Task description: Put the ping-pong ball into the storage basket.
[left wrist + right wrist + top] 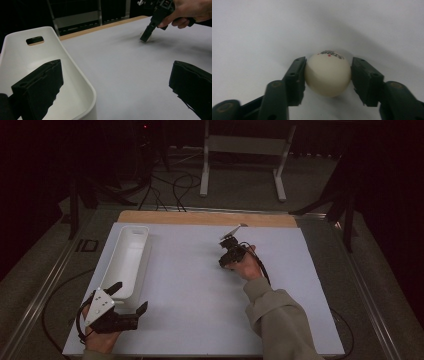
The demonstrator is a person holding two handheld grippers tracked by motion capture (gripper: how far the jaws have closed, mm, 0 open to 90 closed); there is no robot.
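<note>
In the right gripper view, the right tool (328,75) had its jaws on either side of a cream ping-pong ball (327,75), the left jaw touching it and the right jaw at its edge, seemingly clamped so the ball could be lifted off the white bench (262,30). In the high view that tool (225,261) sat right of centre, tilted down to reach the surface. The left tool (131,298), jaws wide apart and holding nothing, waited at the lower left beside the white tray (141,231), probably the ball's destination.
</note>
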